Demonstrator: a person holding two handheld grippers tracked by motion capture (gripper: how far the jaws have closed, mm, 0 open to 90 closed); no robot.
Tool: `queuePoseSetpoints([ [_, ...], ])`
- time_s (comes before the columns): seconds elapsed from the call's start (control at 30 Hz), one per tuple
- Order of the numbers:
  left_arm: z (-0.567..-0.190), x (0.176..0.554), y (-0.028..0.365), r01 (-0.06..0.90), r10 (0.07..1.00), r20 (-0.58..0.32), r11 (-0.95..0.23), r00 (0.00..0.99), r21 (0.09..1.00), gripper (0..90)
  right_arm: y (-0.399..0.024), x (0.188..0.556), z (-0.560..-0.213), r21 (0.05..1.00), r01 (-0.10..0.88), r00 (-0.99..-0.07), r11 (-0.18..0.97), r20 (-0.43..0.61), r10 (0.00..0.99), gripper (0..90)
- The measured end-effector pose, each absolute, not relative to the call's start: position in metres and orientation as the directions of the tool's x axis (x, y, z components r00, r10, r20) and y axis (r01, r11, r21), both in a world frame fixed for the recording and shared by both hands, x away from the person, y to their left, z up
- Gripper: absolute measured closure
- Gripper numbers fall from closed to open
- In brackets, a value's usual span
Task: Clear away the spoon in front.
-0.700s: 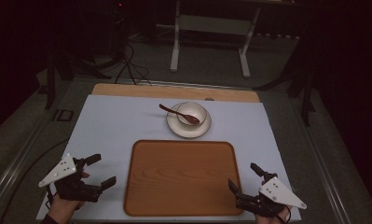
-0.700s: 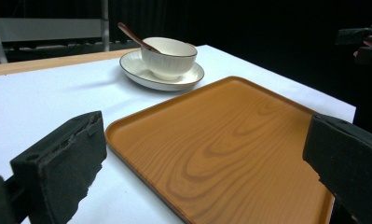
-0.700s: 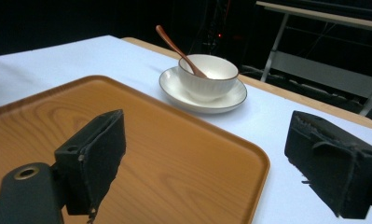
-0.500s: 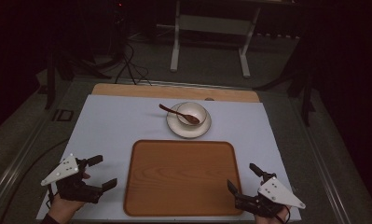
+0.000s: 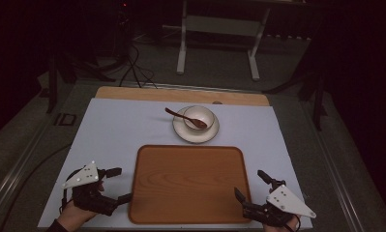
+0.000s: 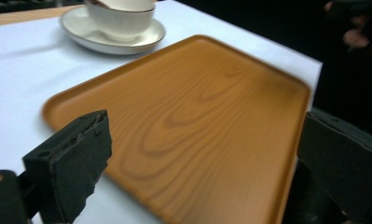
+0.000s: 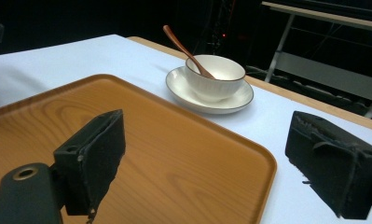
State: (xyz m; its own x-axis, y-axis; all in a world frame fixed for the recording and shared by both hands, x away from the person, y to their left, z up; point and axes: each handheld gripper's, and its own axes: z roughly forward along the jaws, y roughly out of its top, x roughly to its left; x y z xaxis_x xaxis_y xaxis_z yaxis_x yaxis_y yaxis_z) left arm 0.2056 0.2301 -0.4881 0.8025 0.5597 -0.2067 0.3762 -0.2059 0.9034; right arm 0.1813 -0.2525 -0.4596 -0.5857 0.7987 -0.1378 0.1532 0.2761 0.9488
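Behind tray (image 5: pixel 188 183) | bowl (image 5: pixel 199 117) on saucer (image 5: pixel 181 131) | holds spoon (image 5: pixel 183 117)

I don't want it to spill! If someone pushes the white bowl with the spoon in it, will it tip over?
Probably not easily: the bowl looks low and wide, and it sits on a saucer. It might slide on the smooth saucer, though. The spoon only leans on the rim with its handle sticking out, so a bump could likely knock it loose. The bowl looks like breakable china.

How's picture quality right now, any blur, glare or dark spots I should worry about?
High view: table evenly lit, room beyond it dark. Left gripper view: tray grain soft, jaws blurred, bowl cut off by the frame's top edge. Right gripper view: bowl and spoon sharp, near jaws blurred; no glare.
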Motion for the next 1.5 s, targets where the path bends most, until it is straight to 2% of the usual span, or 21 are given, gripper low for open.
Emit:
queuePoseSetpoints([
  [0.27, -0.468, 0.213, 0.216, 0.354, 0.517, -0.202, -0.212, 0.832, 0.911, 7.8, -0.25, 0.18, -0.458, 0.949, 0.146, -0.588, 0.28, -0.144, 0.796, 12.0],
  [0.5, -0.438, 0.231, 0.202, 0.299, 0.511, -0.151, -0.221, 0.846, 0.928, 12.4, -0.25, 0.179, -0.457, 0.952, 0.141, -0.591, 0.274, -0.141, 0.794, 12.0],
  [0.83, -0.428, 0.251, 0.185, 0.296, 0.514, -0.143, -0.229, 0.846, 0.927, 13.9, -0.249, 0.179, -0.457, 0.951, 0.141, -0.591, 0.275, -0.142, 0.794, 12.0],
  [1.0, -0.422, 0.265, 0.177, 0.275, 0.534, -0.121, -0.219, 0.837, 0.936, 16.2, -0.249, 0.178, -0.456, 0.951, 0.14, -0.591, 0.277, -0.144, 0.793, 12.0],
  [1.5, -0.408, 0.31, 0.165, 0.298, 0.624, -0.142, -0.153, 0.769, 0.942, 17.5, -0.246, 0.177, -0.456, 0.951, 0.138, -0.599, 0.278, -0.143, 0.788, 12.0],
])
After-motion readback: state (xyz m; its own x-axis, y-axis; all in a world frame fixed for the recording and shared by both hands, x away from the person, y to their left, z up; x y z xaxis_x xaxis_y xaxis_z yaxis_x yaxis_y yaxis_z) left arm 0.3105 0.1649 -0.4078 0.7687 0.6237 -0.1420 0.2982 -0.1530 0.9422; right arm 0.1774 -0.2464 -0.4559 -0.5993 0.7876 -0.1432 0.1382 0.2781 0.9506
